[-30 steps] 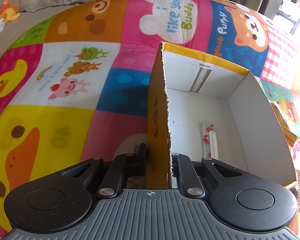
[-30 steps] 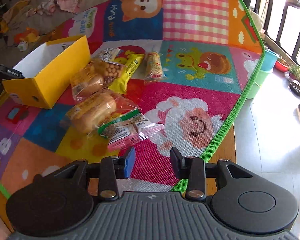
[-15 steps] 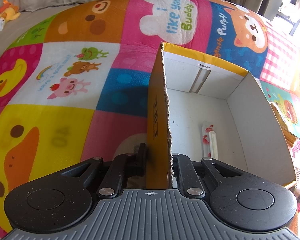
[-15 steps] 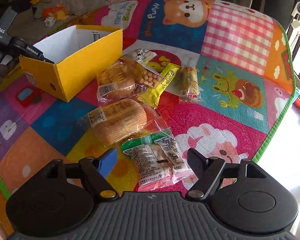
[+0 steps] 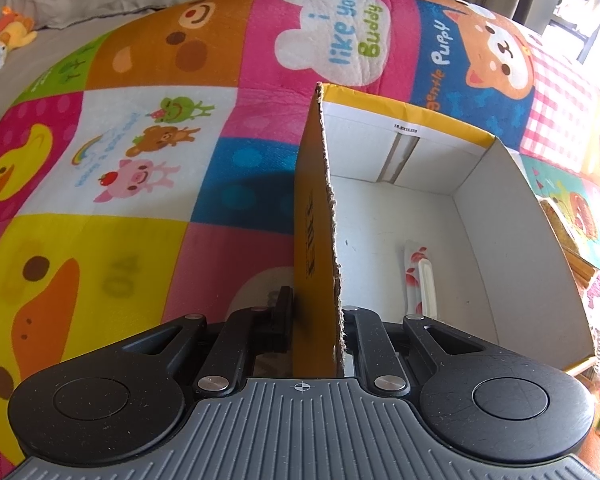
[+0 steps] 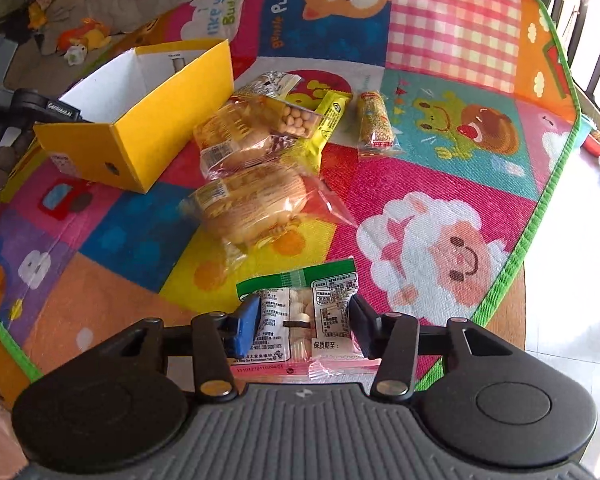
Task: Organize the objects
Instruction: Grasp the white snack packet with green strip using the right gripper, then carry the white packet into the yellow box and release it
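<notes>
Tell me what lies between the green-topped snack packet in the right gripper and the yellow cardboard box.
Right wrist view: two clear-wrapped bread buns lie on the play mat between the packet and box.

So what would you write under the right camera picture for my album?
Right gripper straddles a green-topped snack packet on the colourful play mat, jaws still open, with more snacks and the yellow box beyond.

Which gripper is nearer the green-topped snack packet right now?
Right. The right gripper has its open fingers on either side of the green-topped snack packet. The left gripper is across the mat, clamped on the yellow box wall.
</notes>
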`<state>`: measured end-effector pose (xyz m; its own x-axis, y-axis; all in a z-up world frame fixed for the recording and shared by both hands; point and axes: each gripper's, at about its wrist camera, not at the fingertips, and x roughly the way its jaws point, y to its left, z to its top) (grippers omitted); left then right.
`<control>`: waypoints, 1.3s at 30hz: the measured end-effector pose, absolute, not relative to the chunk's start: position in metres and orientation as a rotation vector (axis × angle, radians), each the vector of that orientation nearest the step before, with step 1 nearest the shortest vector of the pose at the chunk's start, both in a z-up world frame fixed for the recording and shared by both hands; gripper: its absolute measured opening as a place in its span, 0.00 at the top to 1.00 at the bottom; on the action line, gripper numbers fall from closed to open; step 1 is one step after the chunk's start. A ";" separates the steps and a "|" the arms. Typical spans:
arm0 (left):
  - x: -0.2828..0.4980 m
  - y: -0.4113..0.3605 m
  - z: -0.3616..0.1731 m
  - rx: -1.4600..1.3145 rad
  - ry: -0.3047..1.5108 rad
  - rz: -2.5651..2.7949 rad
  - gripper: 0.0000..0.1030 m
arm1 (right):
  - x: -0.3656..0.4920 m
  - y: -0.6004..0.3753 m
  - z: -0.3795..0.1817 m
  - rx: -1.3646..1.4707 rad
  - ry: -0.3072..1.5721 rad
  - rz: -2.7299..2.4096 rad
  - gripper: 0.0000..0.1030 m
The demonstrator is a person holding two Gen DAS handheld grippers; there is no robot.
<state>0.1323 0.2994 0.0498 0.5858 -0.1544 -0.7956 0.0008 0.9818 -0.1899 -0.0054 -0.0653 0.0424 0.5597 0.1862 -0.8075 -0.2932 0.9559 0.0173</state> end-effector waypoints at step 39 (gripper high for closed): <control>0.126 0.301 0.047 -0.172 0.905 -0.117 0.87 | 0.125 0.059 0.177 0.204 0.654 0.496 0.30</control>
<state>0.1258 0.3015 0.0473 0.6130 -0.1737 -0.7707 0.0288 0.9798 -0.1979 0.1250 0.0592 0.1773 0.6825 0.5021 -0.5311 -0.3765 0.8644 0.3333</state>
